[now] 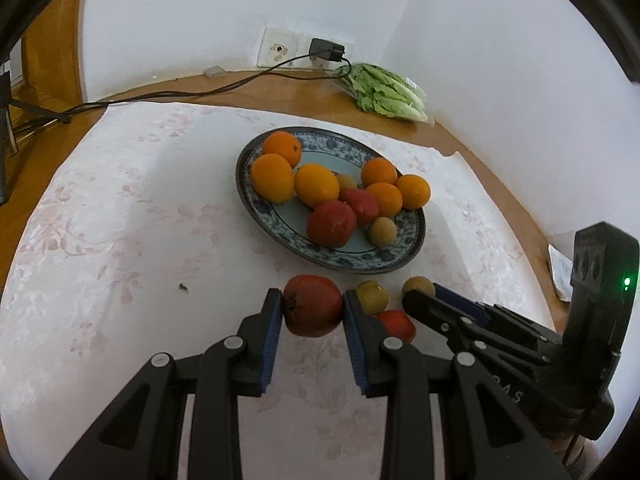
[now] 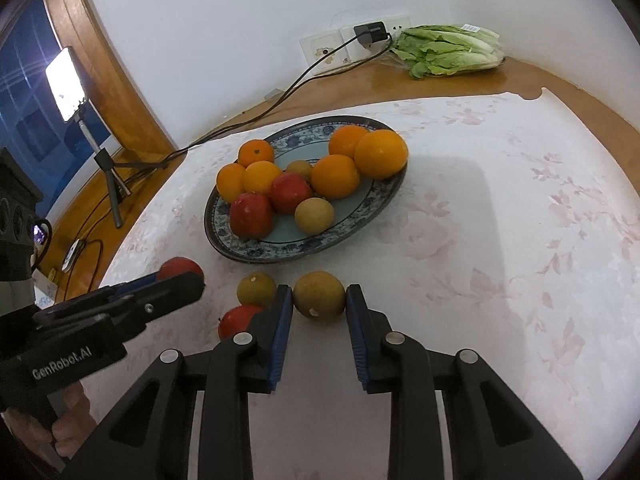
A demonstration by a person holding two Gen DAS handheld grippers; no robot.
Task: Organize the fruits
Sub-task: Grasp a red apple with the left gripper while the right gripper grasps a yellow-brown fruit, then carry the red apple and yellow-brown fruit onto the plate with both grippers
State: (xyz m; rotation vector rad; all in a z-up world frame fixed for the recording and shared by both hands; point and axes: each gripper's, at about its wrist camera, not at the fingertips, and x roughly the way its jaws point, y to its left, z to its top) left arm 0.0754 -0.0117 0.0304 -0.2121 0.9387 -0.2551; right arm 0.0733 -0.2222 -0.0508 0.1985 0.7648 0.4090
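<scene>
A blue-patterned plate [image 1: 280, 236] on the white floral cloth holds several oranges [image 1: 272, 178], two red fruits and two brown ones. In front of it my left gripper [image 1: 312, 295] is shut on a red fruit [image 1: 312, 314]. To its right lie a loose brown fruit [image 1: 372, 298] and a small red fruit [image 1: 398, 324]. My right gripper [image 2: 319, 289] is shut on a round brown fruit [image 2: 319, 302], pads pressing both its sides. The same loose brown fruit [image 2: 256, 289] and red fruit [image 2: 238, 320] lie just left of it. The left gripper [image 2: 180, 278] shows at the left edge.
A bag of lettuce [image 1: 388, 92] lies on the wooden table by the wall corner. A charger [image 1: 326, 50] and its cable [image 1: 180, 94] run along the back edge. A lit phone on a tripod [image 2: 66, 84] stands beyond the table's left side.
</scene>
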